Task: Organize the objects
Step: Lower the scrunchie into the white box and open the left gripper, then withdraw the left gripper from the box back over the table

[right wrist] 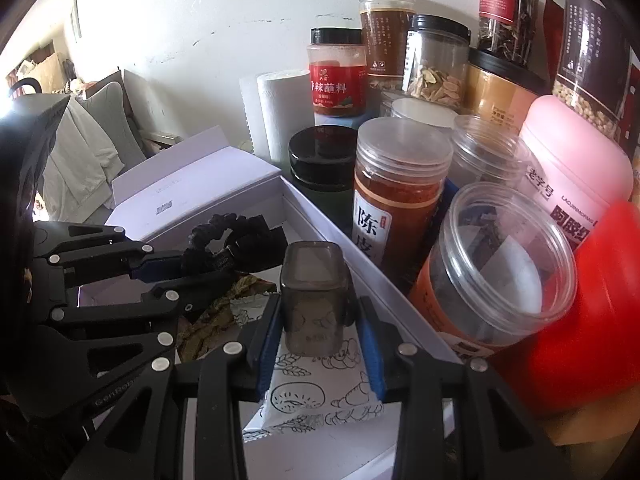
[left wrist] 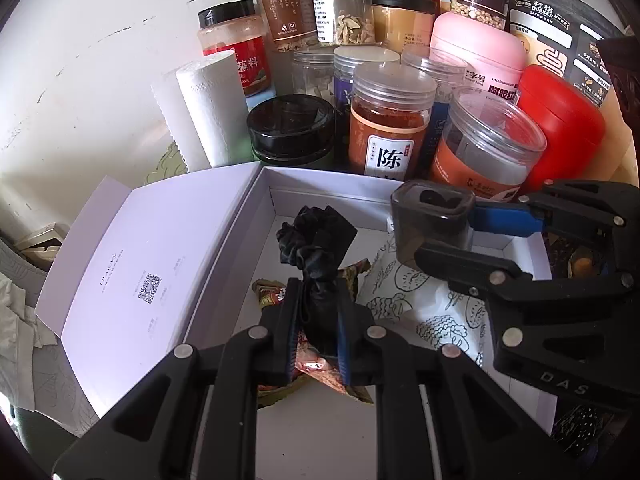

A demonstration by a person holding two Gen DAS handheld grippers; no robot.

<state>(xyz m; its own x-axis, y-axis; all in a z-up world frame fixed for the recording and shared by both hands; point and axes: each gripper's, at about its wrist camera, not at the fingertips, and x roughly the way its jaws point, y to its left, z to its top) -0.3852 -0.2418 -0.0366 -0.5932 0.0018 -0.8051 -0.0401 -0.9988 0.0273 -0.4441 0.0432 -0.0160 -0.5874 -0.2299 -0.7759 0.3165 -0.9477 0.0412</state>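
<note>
"QUAKER" and "桂格" are printed on the black oat bag [left wrist: 560,36]. "陈" is read on the white label of the orange-brown jar [left wrist: 390,120], "陈皮" in the right wrist view. "香辣蘸料" stands on the red-labelled jar [right wrist: 338,80]. "老字号" is printed on the pink tub [right wrist: 576,172]. "DAS" is moulded on the right tool [left wrist: 448,236], "GenRob" on the left tool [right wrist: 200,268]. A QR code is printed inside the box lid [left wrist: 132,264].

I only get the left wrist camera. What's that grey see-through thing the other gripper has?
Observer: A small smoky case, clamped by the right gripper, hanging over the doodle-print packet.
Operator: What's past the box on my left?
Observer: Grey and white cloths piled beside the open lid.
Operator: Does my scrunchie look like a ring?
Observer: Yes, the black scrunchie loops beyond the left gripper.
</note>
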